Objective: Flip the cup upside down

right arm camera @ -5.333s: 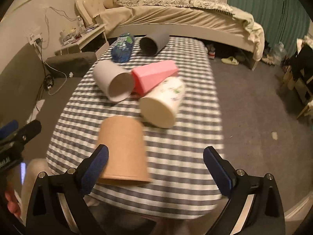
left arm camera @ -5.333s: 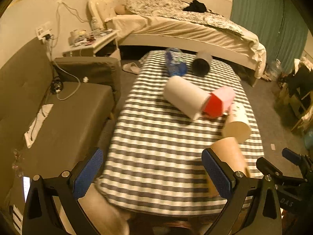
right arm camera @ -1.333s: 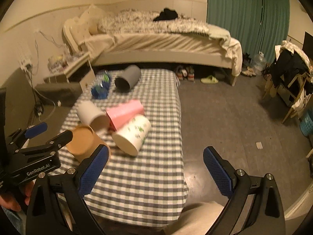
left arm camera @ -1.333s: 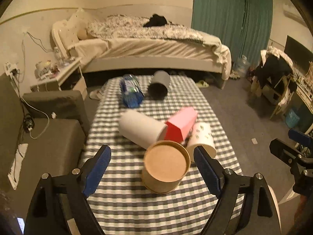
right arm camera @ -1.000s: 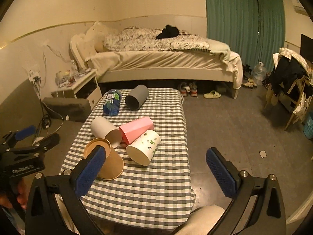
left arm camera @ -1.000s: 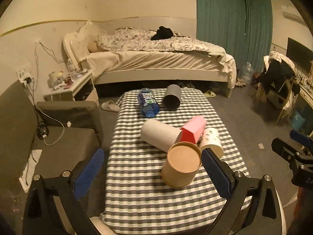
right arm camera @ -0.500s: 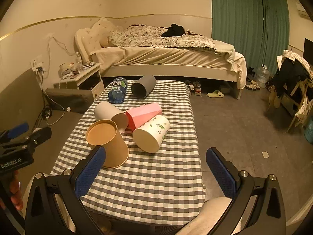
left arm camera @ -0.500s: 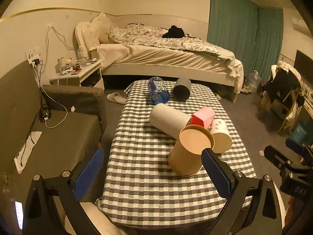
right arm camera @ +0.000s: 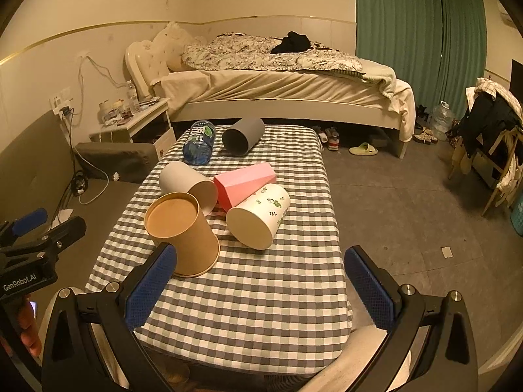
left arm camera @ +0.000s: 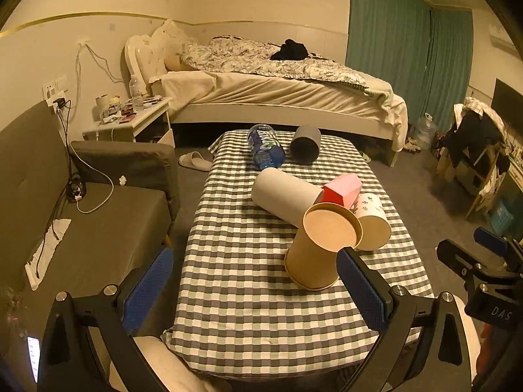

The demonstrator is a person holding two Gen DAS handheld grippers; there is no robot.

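A brown paper cup (left arm camera: 318, 248) stands upside down on the checked table (left arm camera: 242, 281), its flat base facing up; it also shows in the right wrist view (right arm camera: 183, 232). My left gripper (left arm camera: 255, 287) is open and empty, held back above the table's near edge. My right gripper (right arm camera: 261, 285) is open and empty, also above the near edge, with the cup just past its left finger. Behind the cup lie on their sides a grey-white cup (right arm camera: 189, 181), a pink cup (right arm camera: 245, 181) and a white leaf-print cup (right arm camera: 260, 215).
A blue water bottle (right arm camera: 198, 142) and a dark grey cup (right arm camera: 243, 135) lie at the table's far end. A grey sofa (left arm camera: 81, 222) stands left of the table, a bed (right arm camera: 278, 78) behind it, a nightstand (left arm camera: 130, 121) at back left, open floor to the right.
The brown cup went from lying on its side near the right gripper to standing upside down. Both grippers have pulled back and risen, so the table looks farther away.
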